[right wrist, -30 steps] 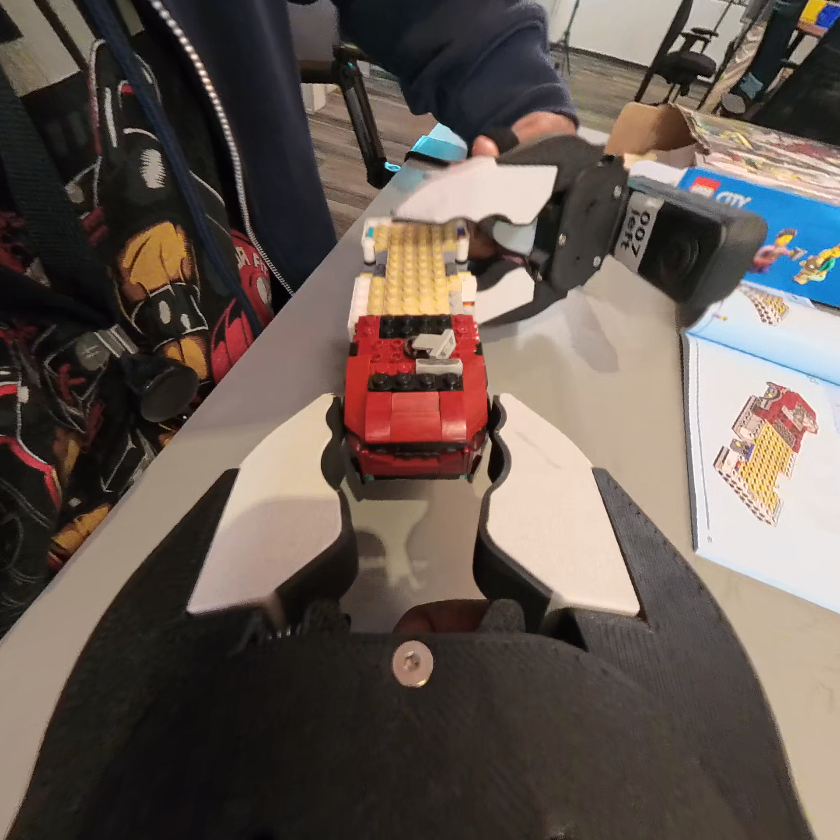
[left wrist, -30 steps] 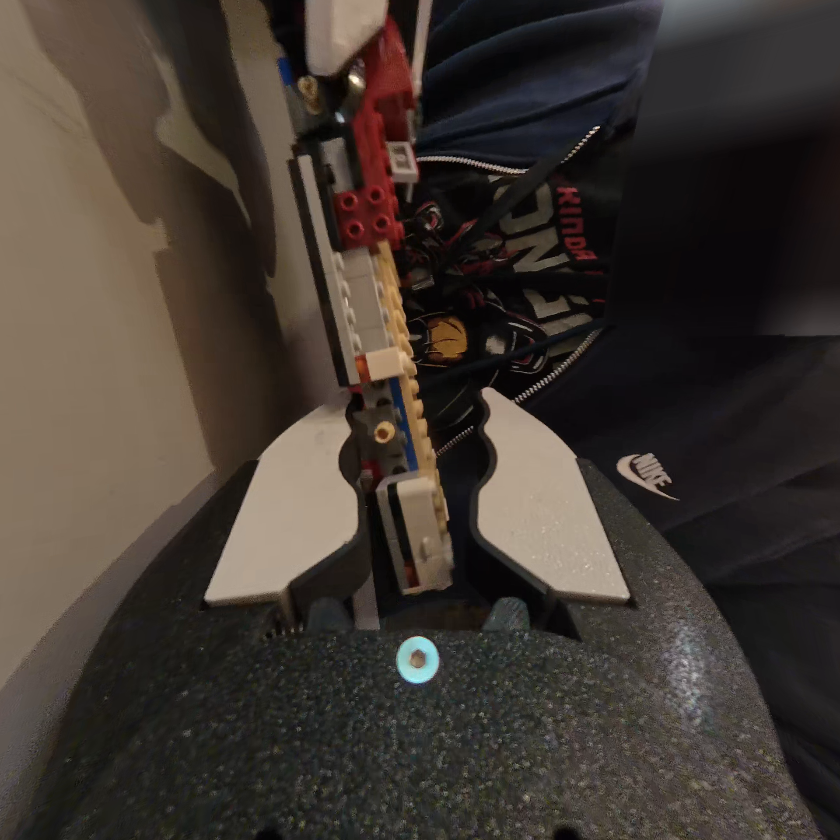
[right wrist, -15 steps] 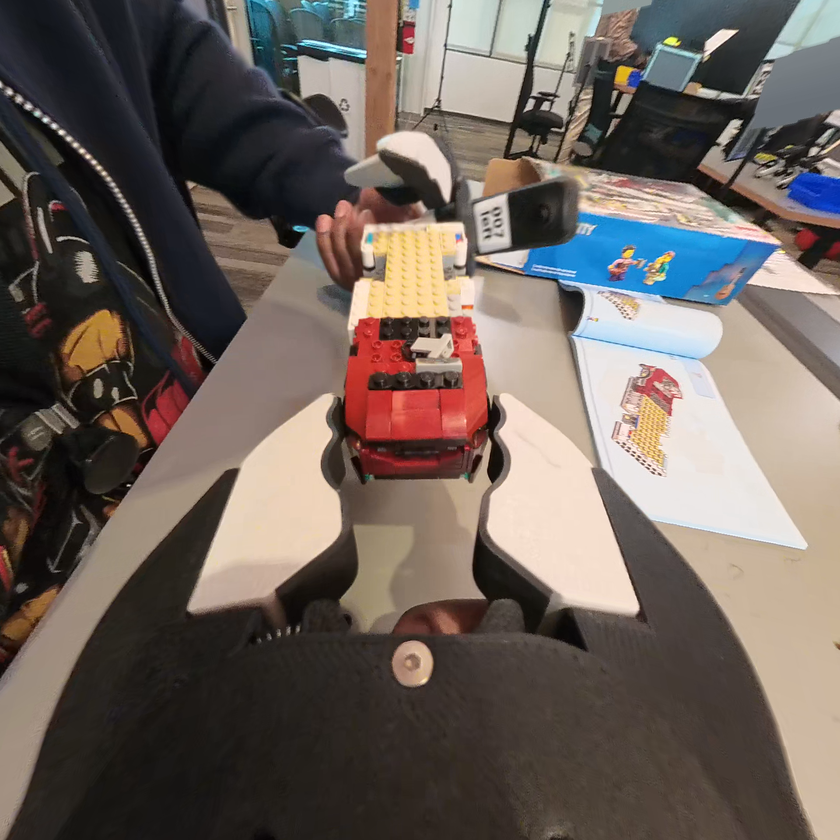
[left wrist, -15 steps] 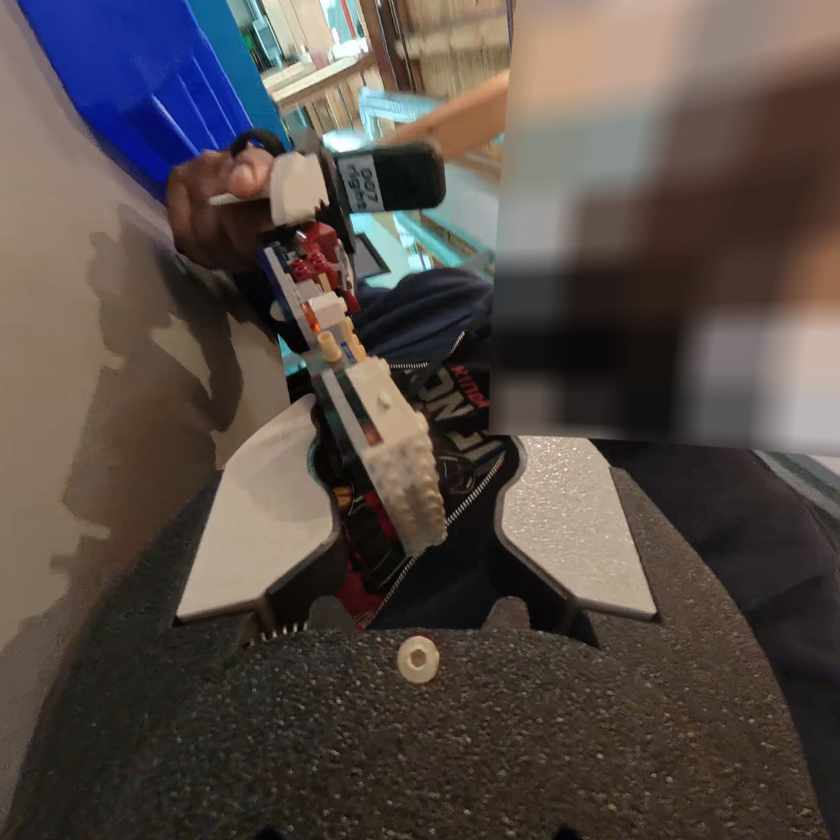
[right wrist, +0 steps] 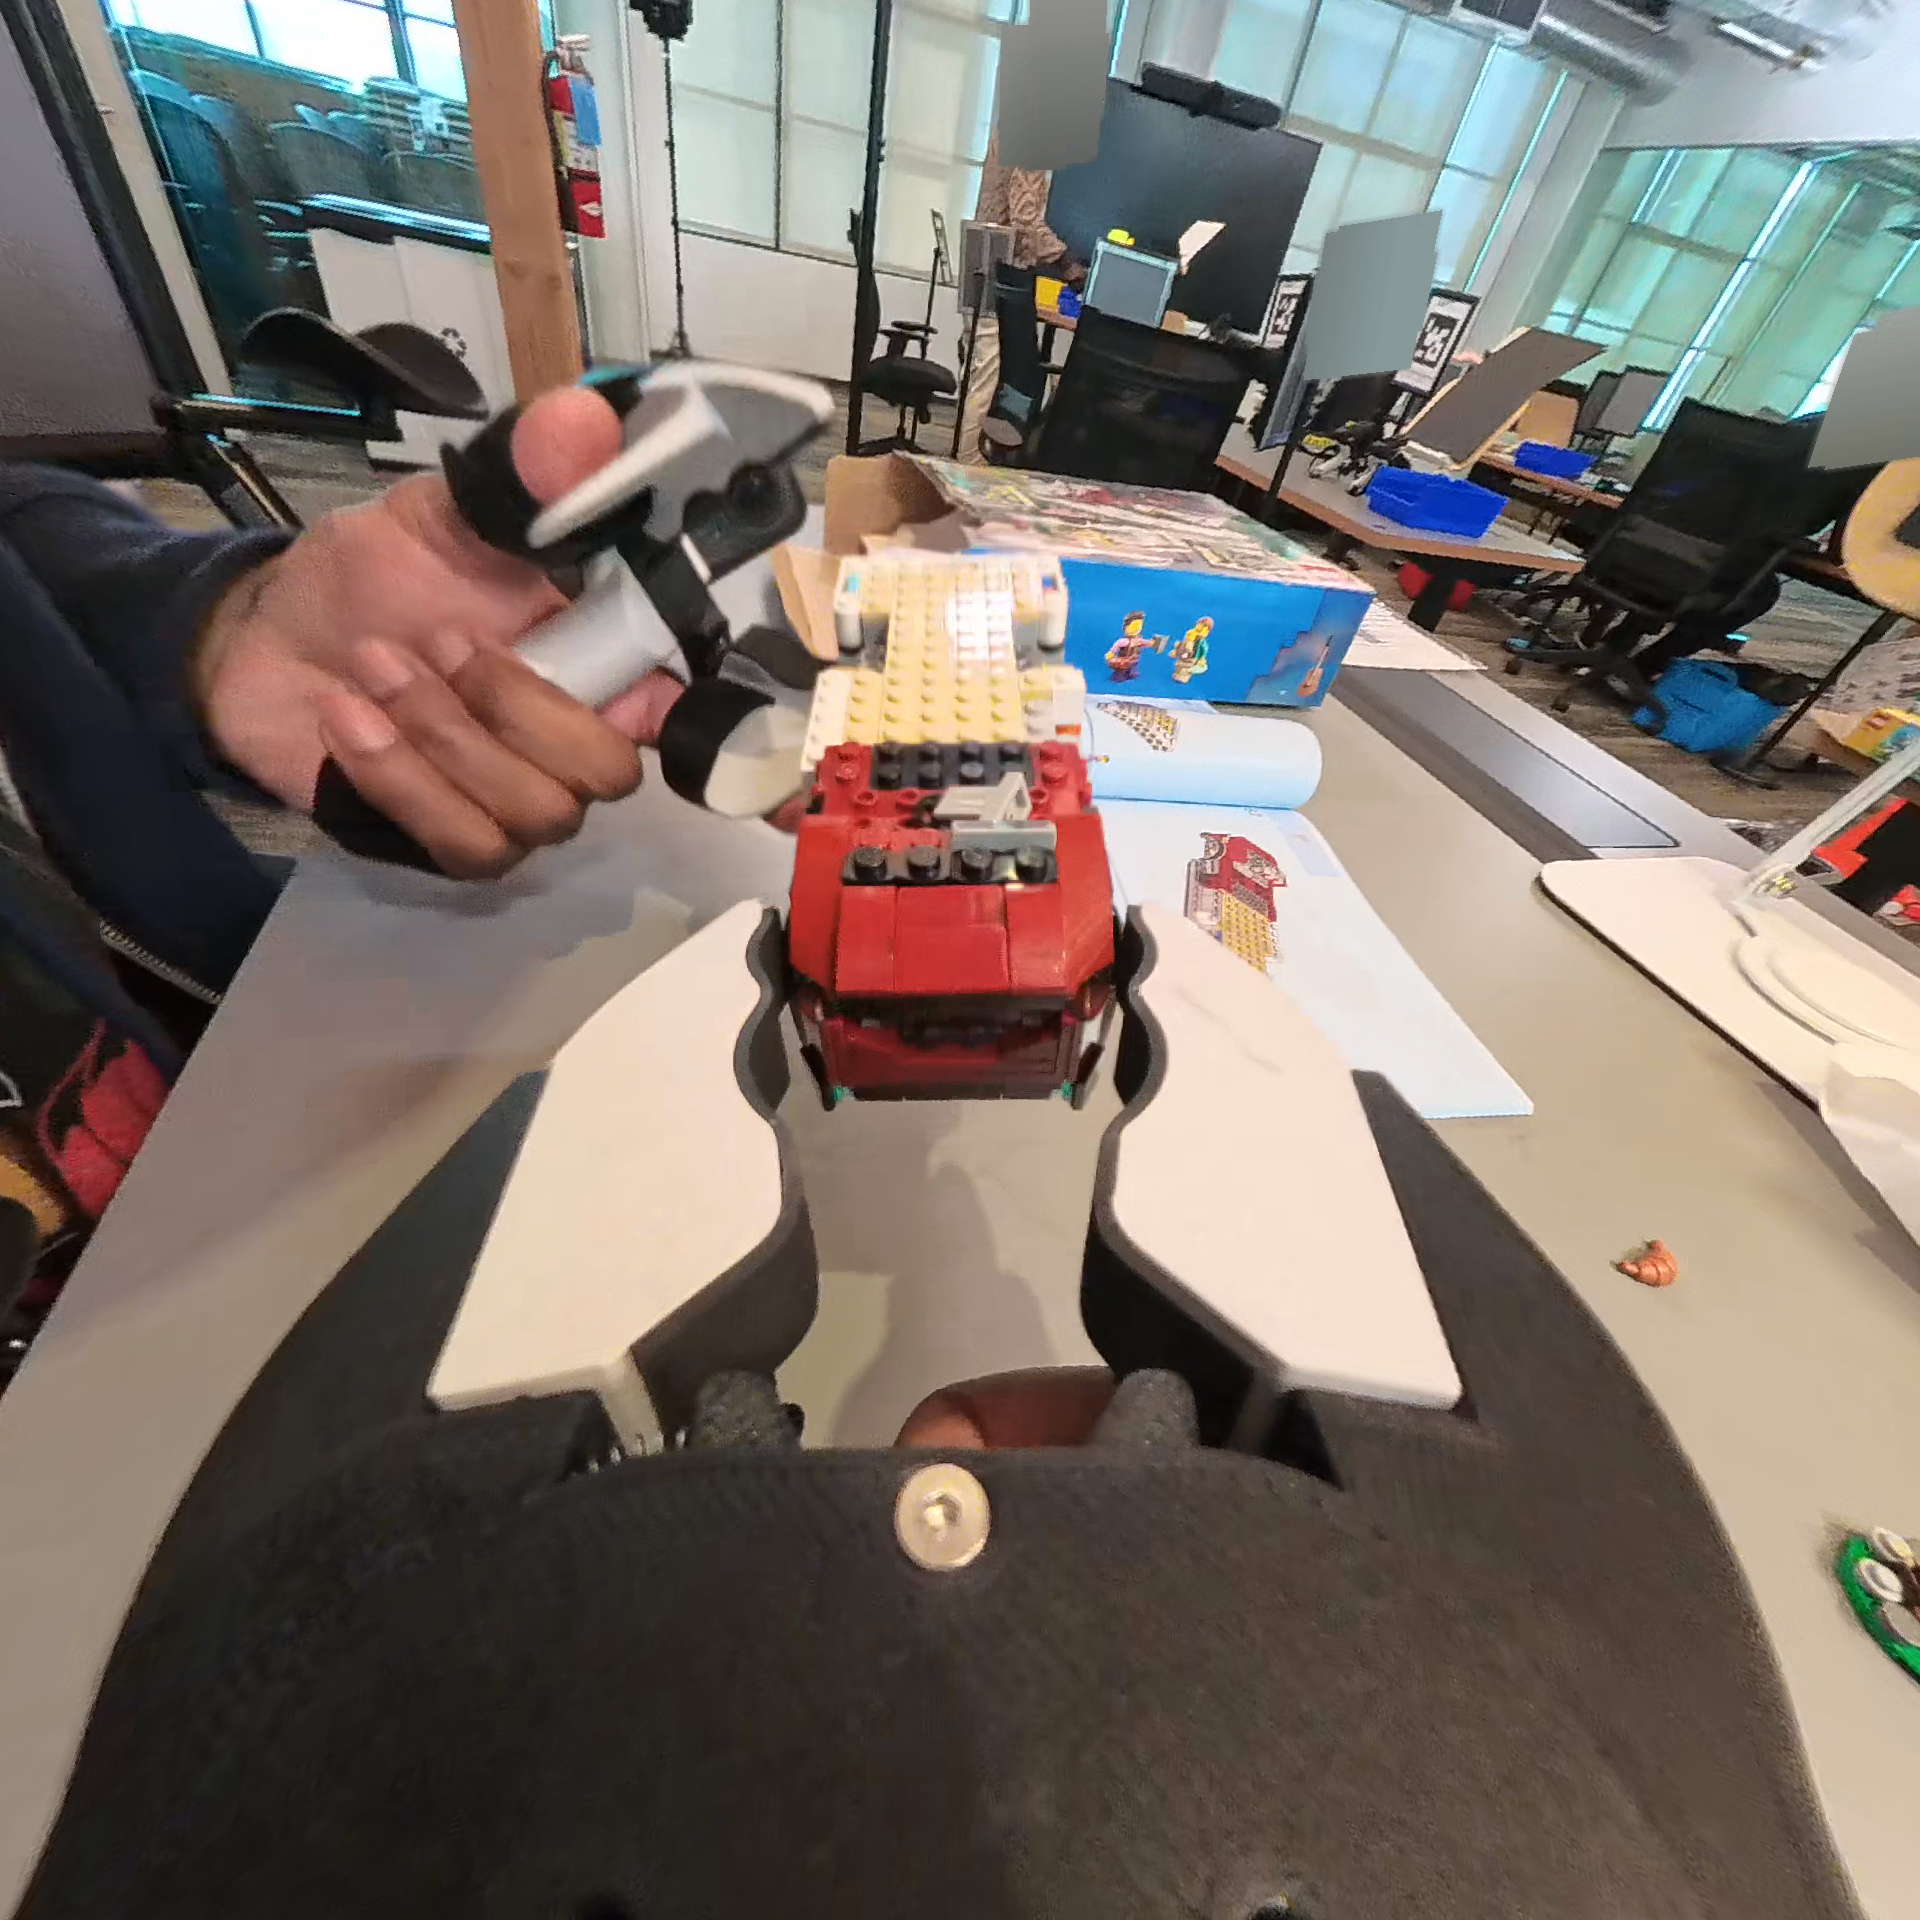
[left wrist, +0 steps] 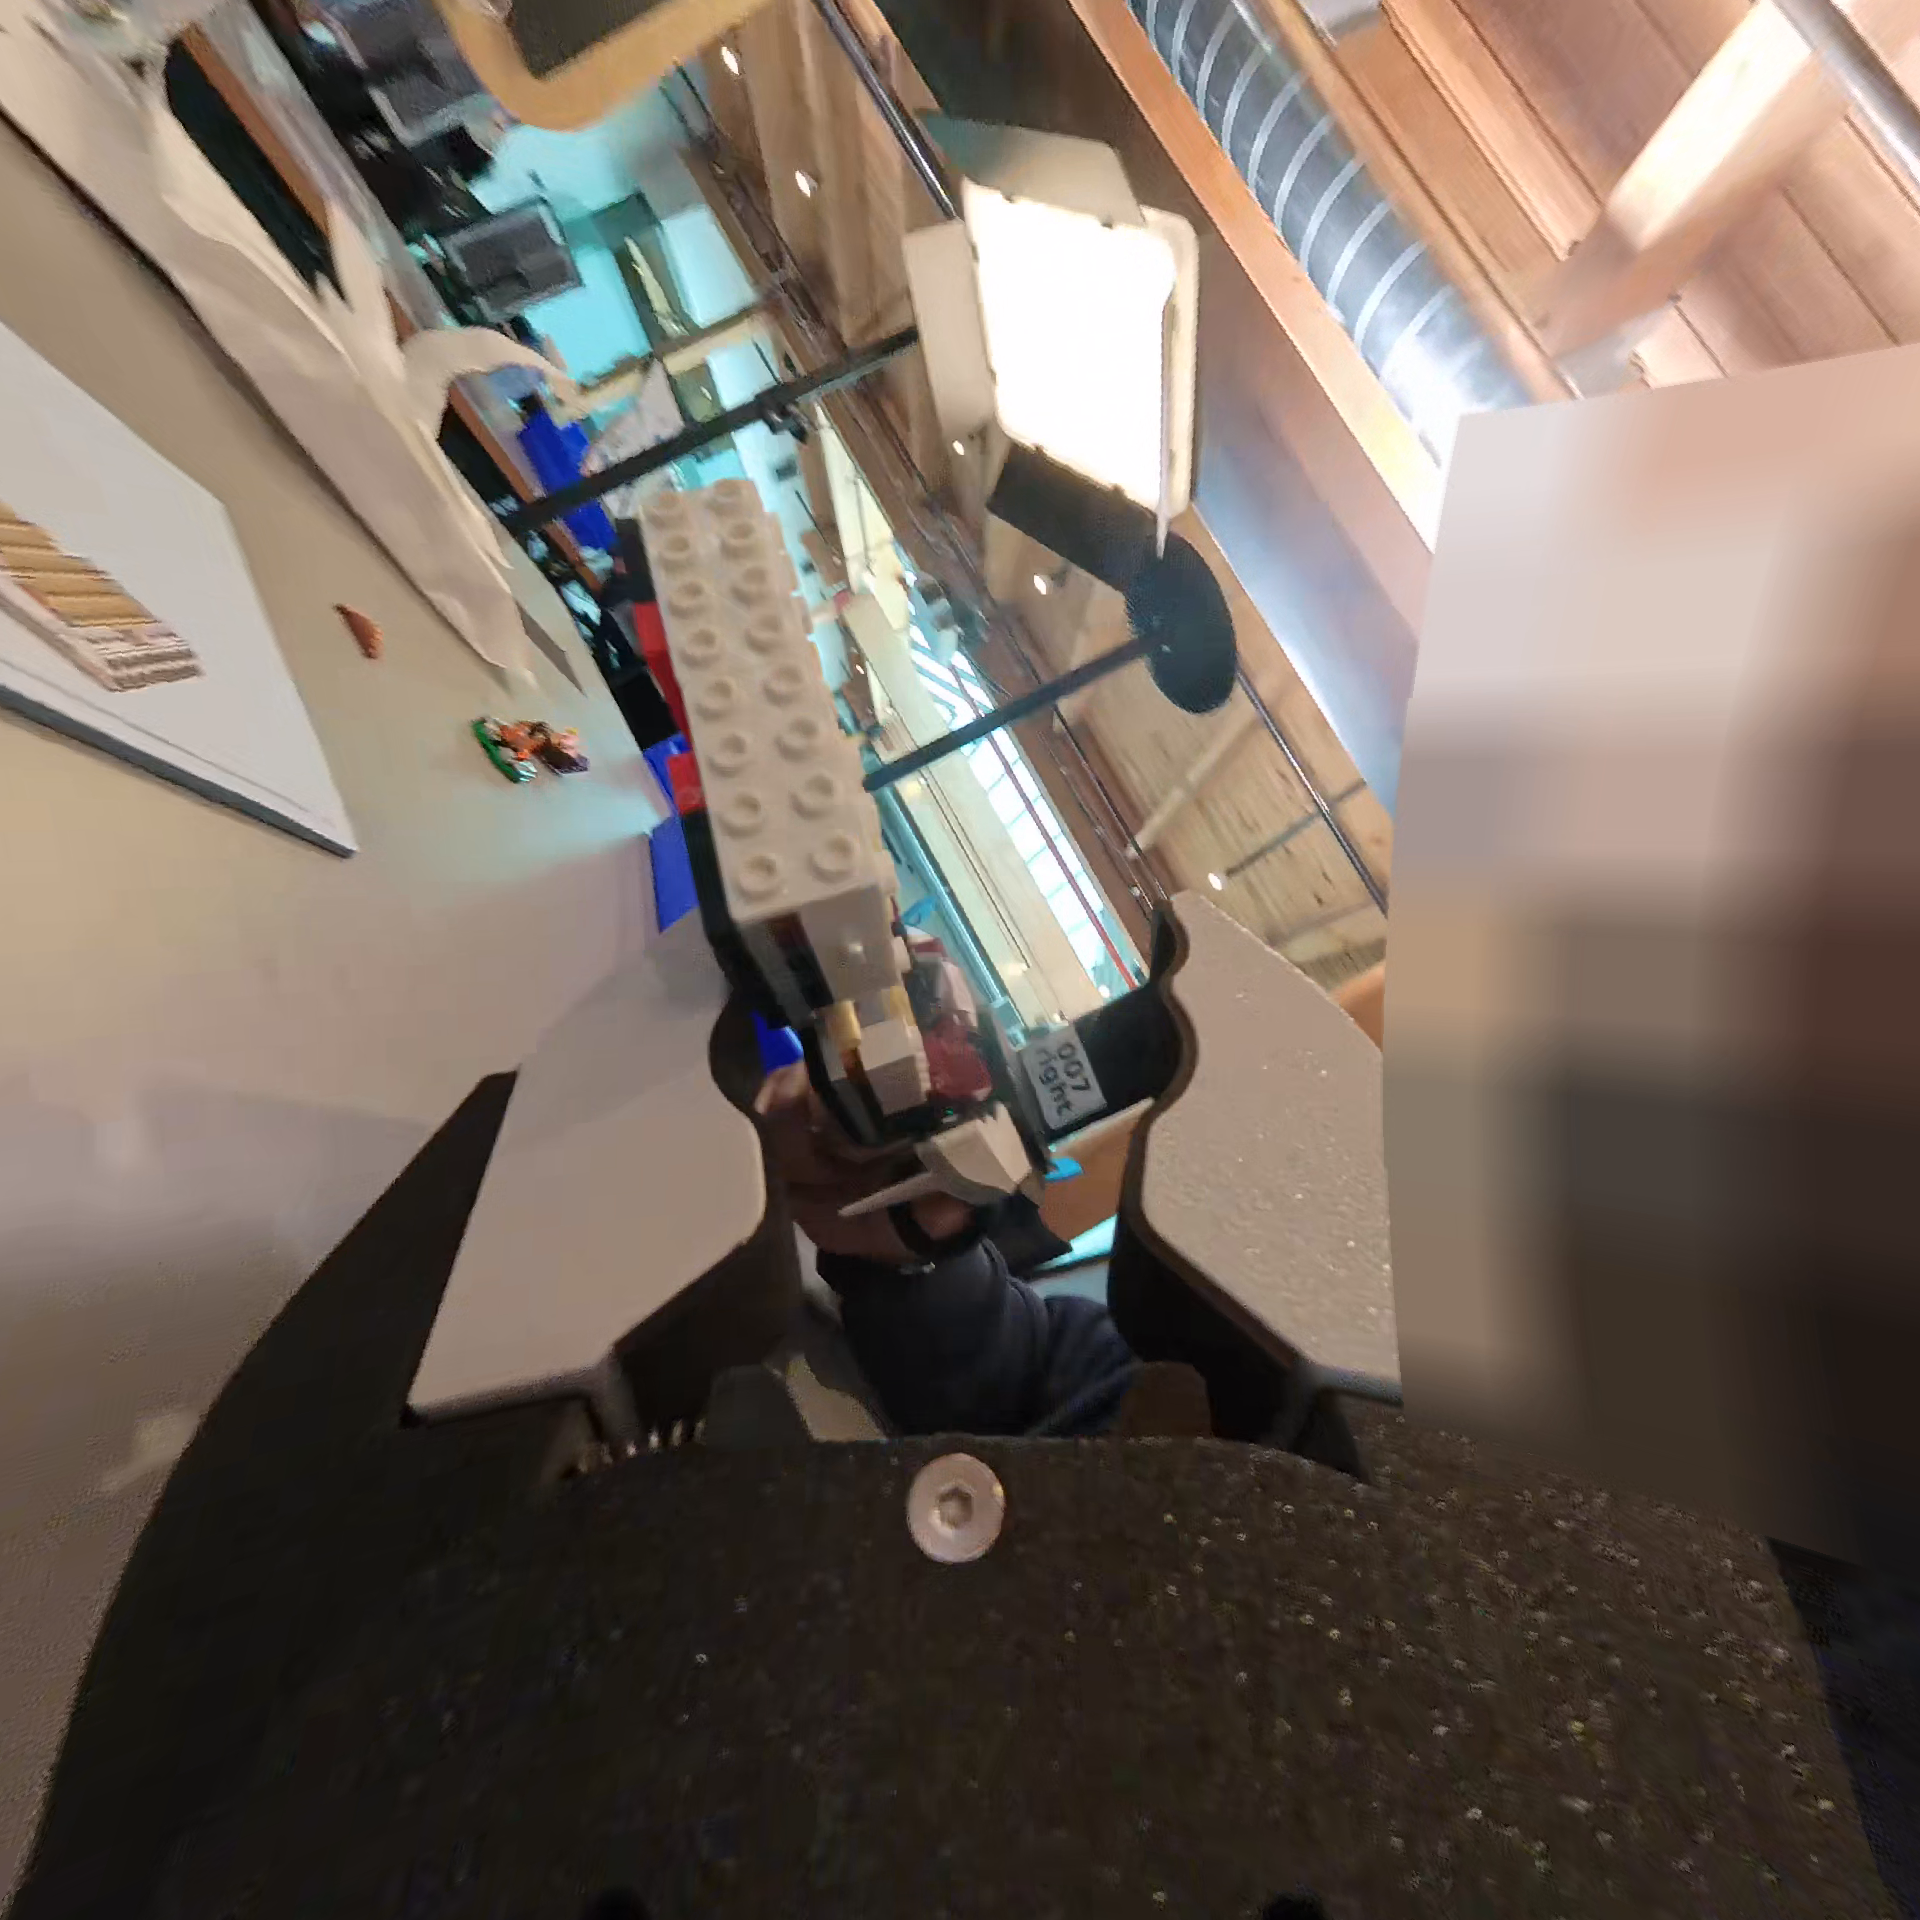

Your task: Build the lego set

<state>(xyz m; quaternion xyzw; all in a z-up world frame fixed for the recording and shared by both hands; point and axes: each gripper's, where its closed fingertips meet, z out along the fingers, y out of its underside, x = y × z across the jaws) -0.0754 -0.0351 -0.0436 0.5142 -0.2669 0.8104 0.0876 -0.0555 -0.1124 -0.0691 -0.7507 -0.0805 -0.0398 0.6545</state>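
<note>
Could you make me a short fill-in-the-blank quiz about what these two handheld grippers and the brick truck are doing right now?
1. The right gripper clamps the brick truck by its ____ front end.
2. The truck's flat bed is covered in ____ studs.
3. The left gripper has its jaws ____, holding nothing.
4. Beyond the truck, a ____ box lies on the table behind the open booklet.

Missing words: red; tan; open; blue
</note>
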